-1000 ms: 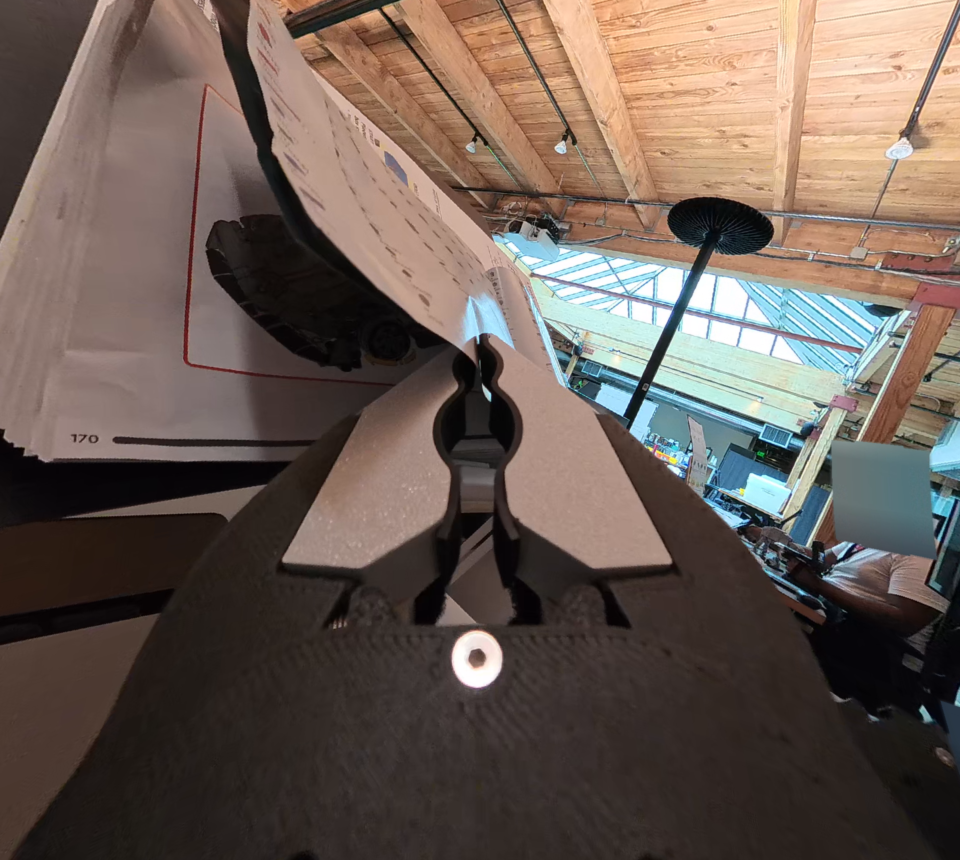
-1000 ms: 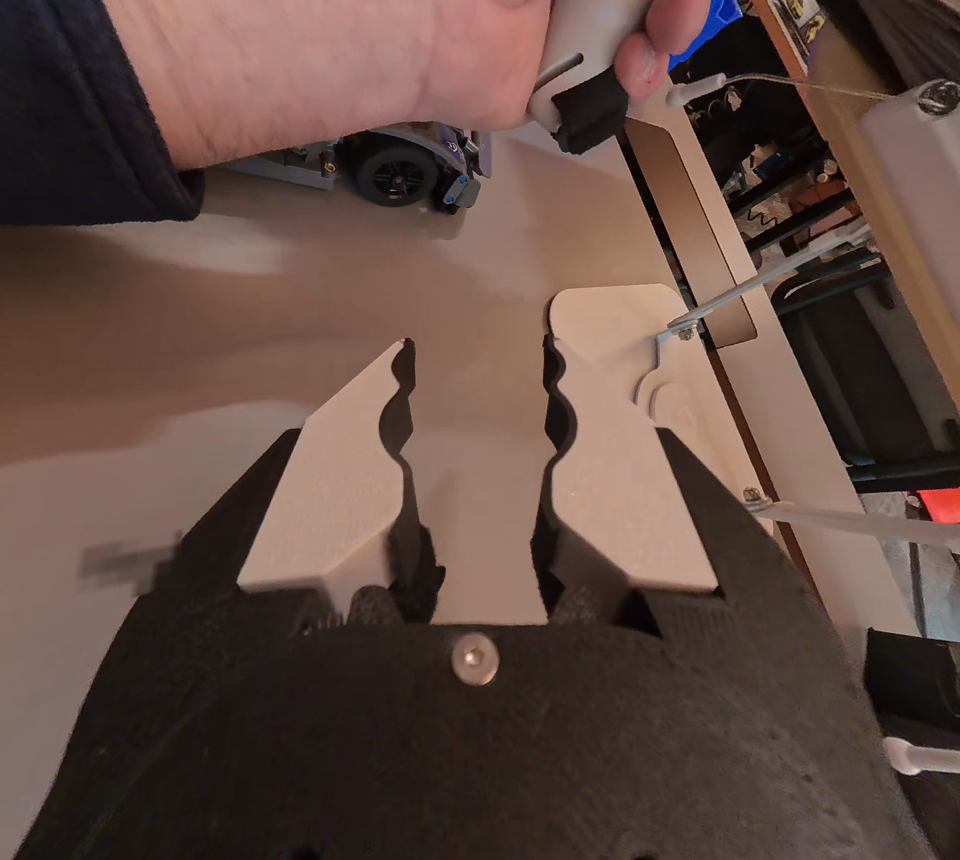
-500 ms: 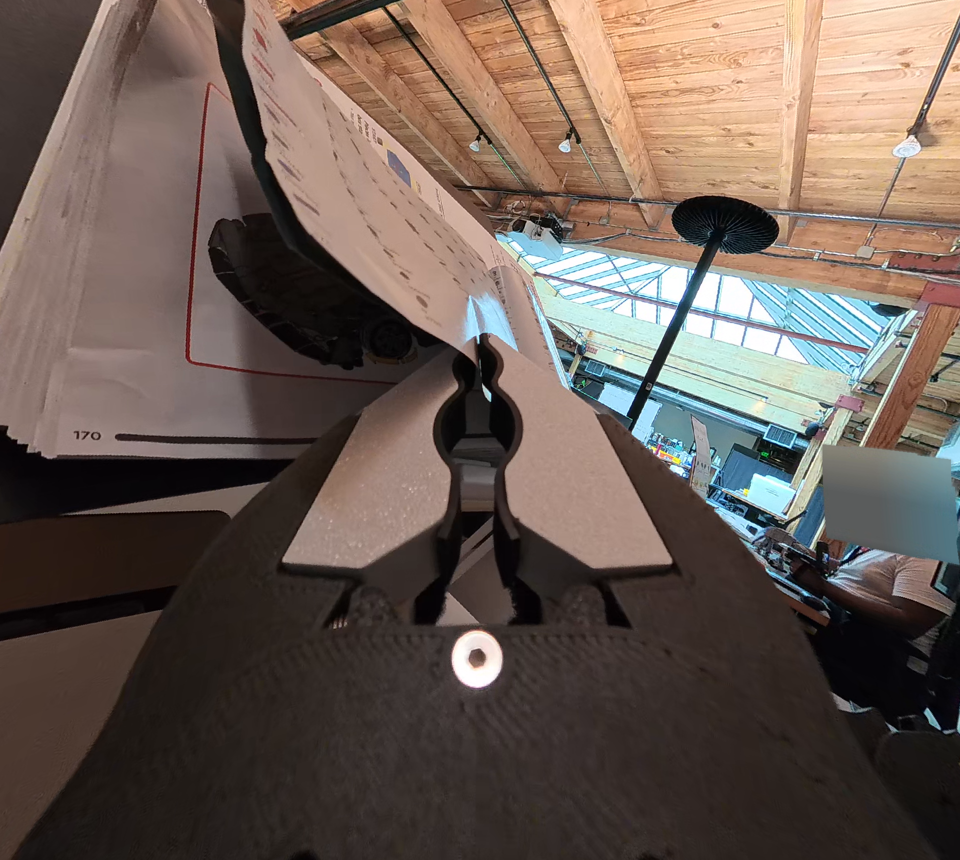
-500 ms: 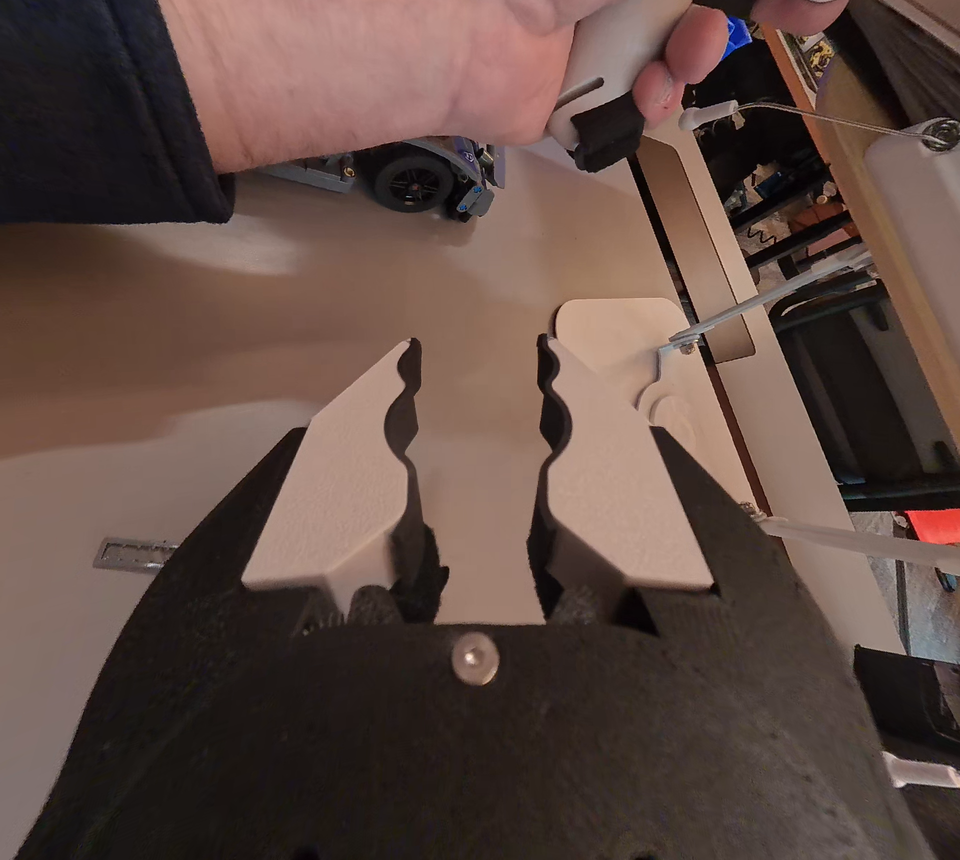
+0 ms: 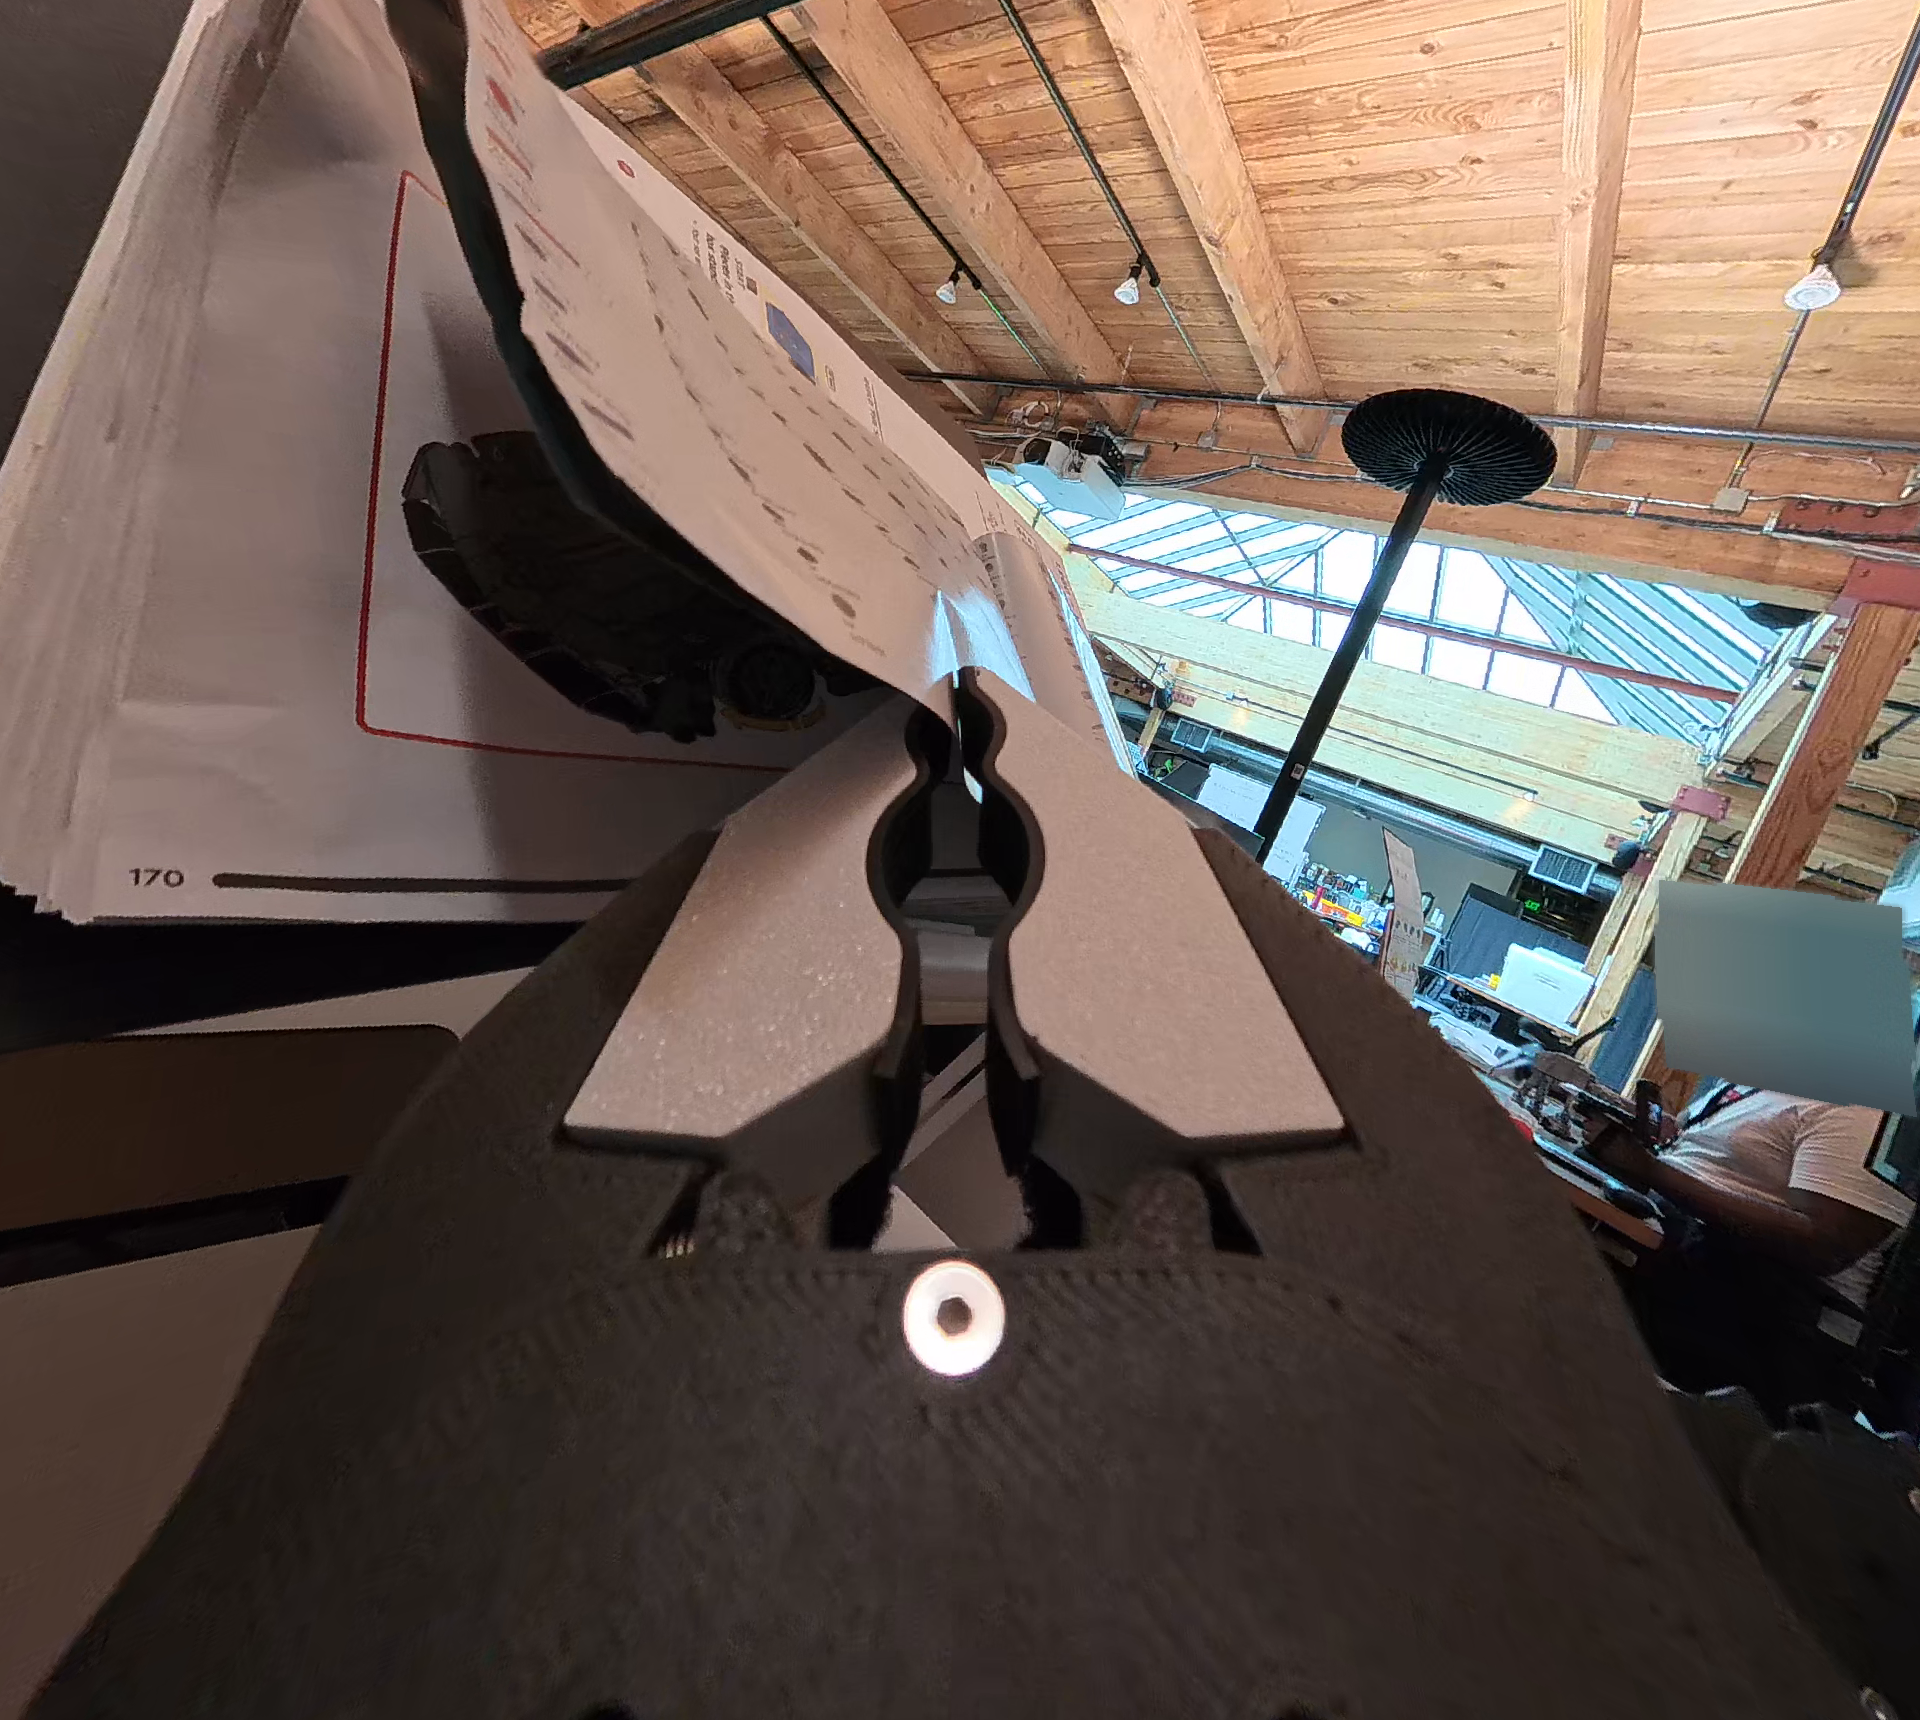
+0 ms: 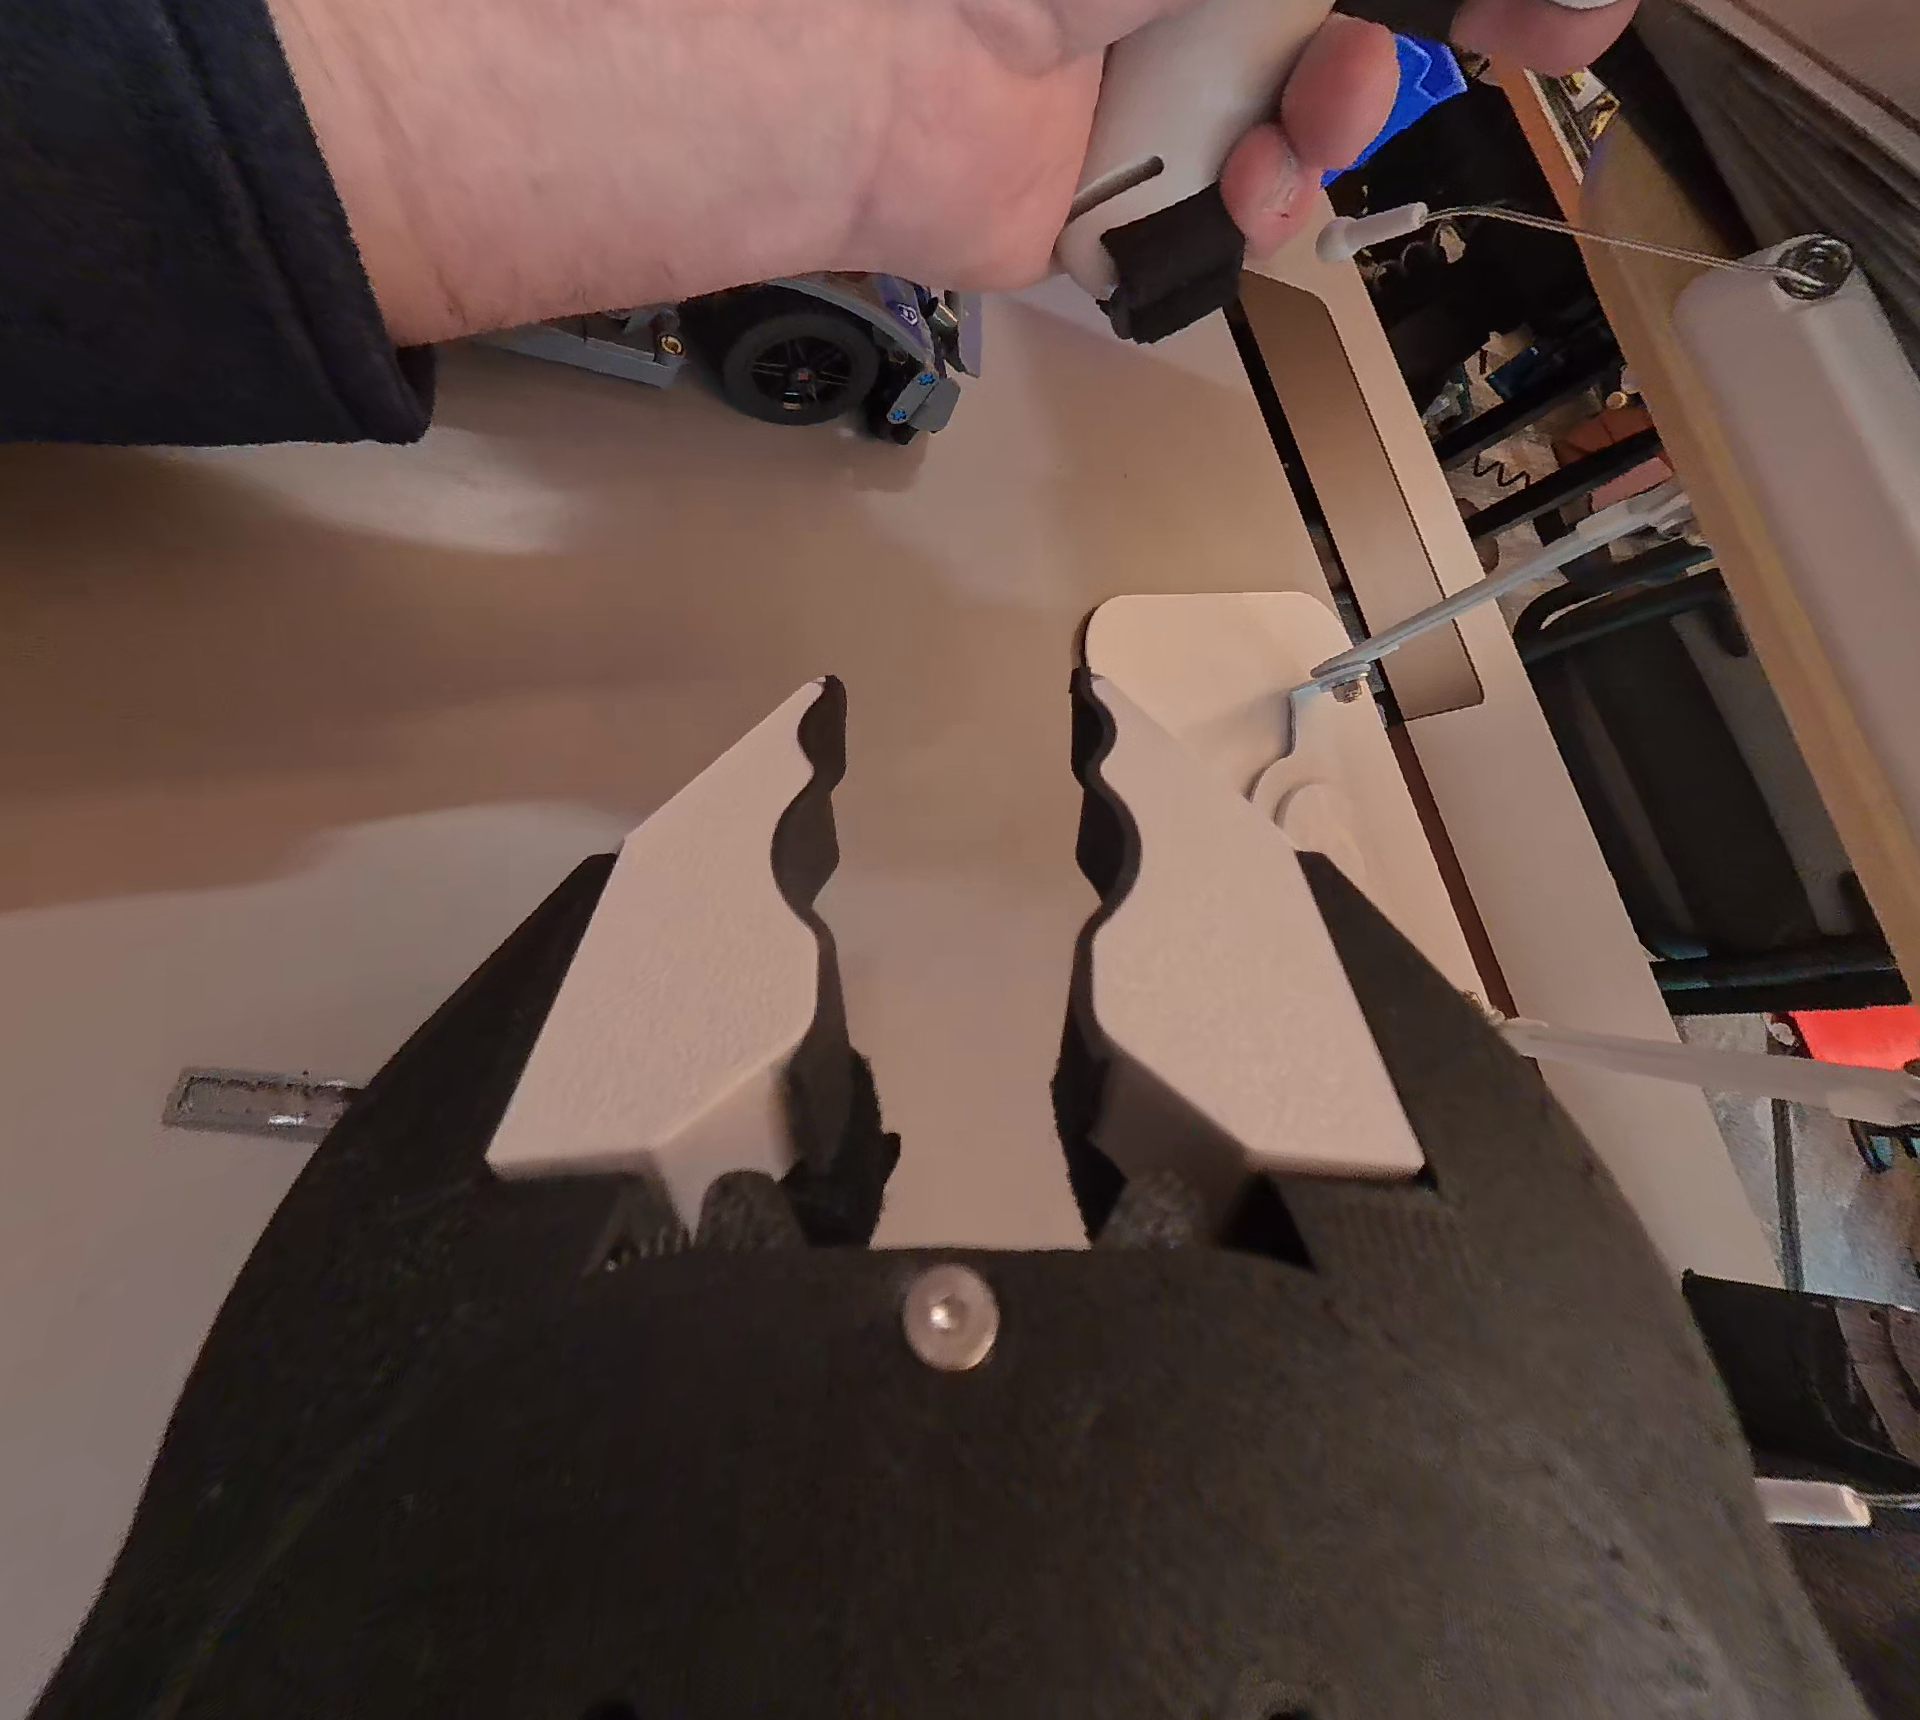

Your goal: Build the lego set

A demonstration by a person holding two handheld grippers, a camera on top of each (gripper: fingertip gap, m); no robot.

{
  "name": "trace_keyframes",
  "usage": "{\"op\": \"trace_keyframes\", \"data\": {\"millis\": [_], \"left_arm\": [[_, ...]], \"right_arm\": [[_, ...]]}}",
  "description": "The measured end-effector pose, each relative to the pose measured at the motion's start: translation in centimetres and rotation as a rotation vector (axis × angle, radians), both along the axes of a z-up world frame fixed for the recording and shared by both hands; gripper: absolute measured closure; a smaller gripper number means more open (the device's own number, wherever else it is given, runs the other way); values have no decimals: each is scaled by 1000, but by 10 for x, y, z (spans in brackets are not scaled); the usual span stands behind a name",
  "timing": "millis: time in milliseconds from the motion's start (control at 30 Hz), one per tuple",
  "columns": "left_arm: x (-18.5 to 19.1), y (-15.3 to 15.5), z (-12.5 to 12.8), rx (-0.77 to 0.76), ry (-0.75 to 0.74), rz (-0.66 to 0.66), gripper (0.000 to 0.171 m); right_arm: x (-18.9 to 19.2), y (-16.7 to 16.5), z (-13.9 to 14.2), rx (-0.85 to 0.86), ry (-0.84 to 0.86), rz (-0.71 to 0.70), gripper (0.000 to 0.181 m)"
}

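My left gripper [image 5: 958, 696] is shut on the corner of a page [image 5: 727, 423] of the instruction booklet [image 5: 239, 527] and holds that page lifted and curled above the open booklet. My right gripper [image 6: 954, 702] is open and empty, low over the beige table [image 6: 727, 610]. Beyond it, a partly built grey and purple lego car [image 6: 821, 356] with a black wheel stands on the table, half hidden by the hand [image 6: 675, 39] that holds the other gripper's white handle [image 6: 1226, 101].
A small grey flat piece [image 6: 260, 1099] lies on the table at the left of my right gripper. A white bracket plate [image 6: 1216, 662] with thin rods sits at the table's right edge. Ceiling beams, a black pole [image 5: 1340, 652] and a seated person [image 5: 1766, 1182] show behind the booklet. The tips of one gripper are about 20 cm away from the tips of the other. My right tips are roughly 20 cm from the white bracket plate [image 6: 1216, 662].
The left gripper still holds the page, which has barely shifted. The right gripper has opened a little wider, and the hand and car now sit slightly lower and to the right.
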State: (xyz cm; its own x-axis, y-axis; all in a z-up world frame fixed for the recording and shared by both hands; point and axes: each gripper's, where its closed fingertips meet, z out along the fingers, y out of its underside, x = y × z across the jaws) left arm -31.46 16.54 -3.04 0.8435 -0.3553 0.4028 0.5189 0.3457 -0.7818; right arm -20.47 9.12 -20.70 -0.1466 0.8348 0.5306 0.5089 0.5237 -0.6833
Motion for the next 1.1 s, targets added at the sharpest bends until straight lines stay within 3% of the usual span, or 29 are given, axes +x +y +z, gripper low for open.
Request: {"op": "trace_keyframes", "data": {"millis": [767, 1100], "left_arm": [[-4, -1, -3, -13, 15, 18, 171], [4, -4, 8, 4, 58, 20, 171]], "right_arm": [[0, -6, -12, -10, -39, 25, 141], [2, 0, -12, -28, -42, 14, 141]]}}
